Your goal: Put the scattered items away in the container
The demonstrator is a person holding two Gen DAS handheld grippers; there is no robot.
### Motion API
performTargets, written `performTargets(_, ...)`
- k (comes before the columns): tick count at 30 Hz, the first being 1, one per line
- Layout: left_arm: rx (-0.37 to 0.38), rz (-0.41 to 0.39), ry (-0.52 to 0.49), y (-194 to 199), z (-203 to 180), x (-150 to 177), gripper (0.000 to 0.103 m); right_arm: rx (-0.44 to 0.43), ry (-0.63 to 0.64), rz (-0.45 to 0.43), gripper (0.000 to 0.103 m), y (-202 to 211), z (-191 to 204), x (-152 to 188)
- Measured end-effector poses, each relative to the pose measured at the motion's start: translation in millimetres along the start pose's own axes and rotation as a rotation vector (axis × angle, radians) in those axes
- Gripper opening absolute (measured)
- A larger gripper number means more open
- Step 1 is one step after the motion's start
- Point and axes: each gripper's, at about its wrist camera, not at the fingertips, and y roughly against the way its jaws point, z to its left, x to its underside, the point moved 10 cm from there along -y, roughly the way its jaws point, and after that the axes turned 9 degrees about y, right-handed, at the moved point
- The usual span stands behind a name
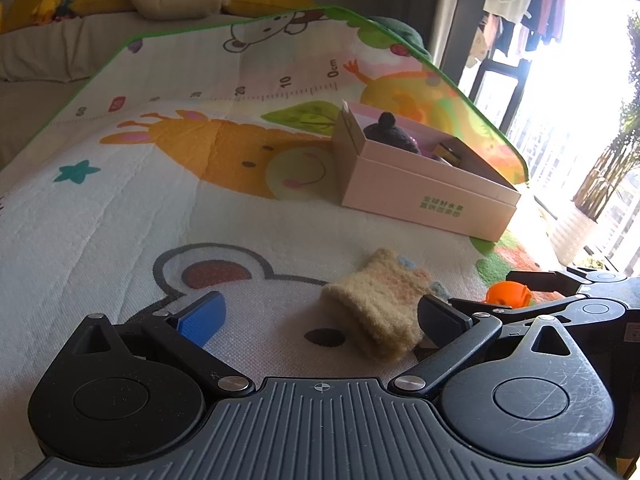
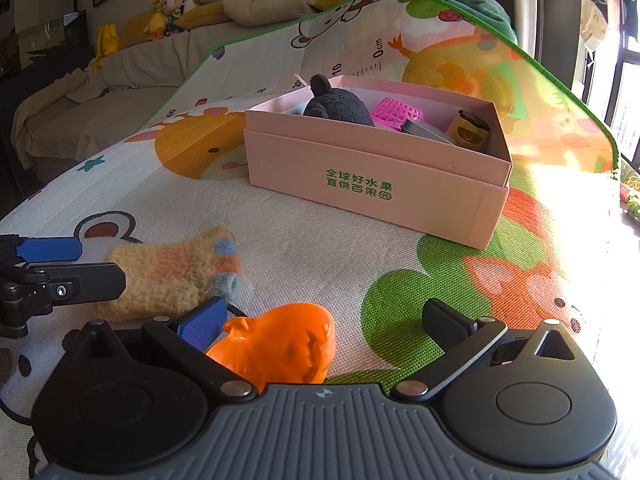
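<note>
A fuzzy cream glove (image 2: 168, 272) with orange bands and blue-grey fingertips lies flat on the cartoon play mat (image 2: 312, 248), between the wide-spread fingers of the left gripper (image 1: 320, 316). Beside it sits an orange plastic toy (image 2: 276, 348), inside the right gripper (image 2: 324, 324), also spread wide. Behind stands the pink box (image 2: 372, 184) with green lettering.
</note>
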Motion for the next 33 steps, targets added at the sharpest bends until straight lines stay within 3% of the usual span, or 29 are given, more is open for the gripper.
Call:
performTargets(3,0.005,-0.001,0.006,0,1,0,0.103,-0.001,-0.02,0.078,0.103,8,-2,5)
performTargets(8,0.011,-0.003,0.012,1,2,-1,0.103,0.054,-0.048,0.105,0.103,23,0,20)
performTargets(12,0.022,-0.004,0.018,4,2,-2,0.103,0.013,-0.025,0.096,0.103,28,3,22)
performTargets(15,0.055,-0.017,-0.024,12,-4,-4,0.103,-0.001,0.019,0.035,0.103,37,12,18)
performTargets(16,0.06,-0.017,-0.06,15,-8,-4,0.103,0.007,0.047,0.009,0.101,40,15,15)
performTargets(18,0.065,-0.004,-0.113,17,-15,-1,0.103,0.025,0.11,-0.032,0.086,44,23,10)
performTargets(20,0.064,0.017,-0.15,15,-20,3,0.103,0.03,0.14,-0.024,0.065,42,27,8)
performTargets(22,0.047,0.035,-0.177,9,-23,6,0.103,0.019,0.139,0.002,0.051,38,28,10)
performTargets(25,0.019,0.054,-0.206,1,-26,7,0.103,0.039,0.097,-0.001,0.051,46,18,14)
performTargets(33,0.039,0.1,-0.286,-16,-45,14,0.103,0.081,-0.057,-0.007,0.051,72,-14,48)
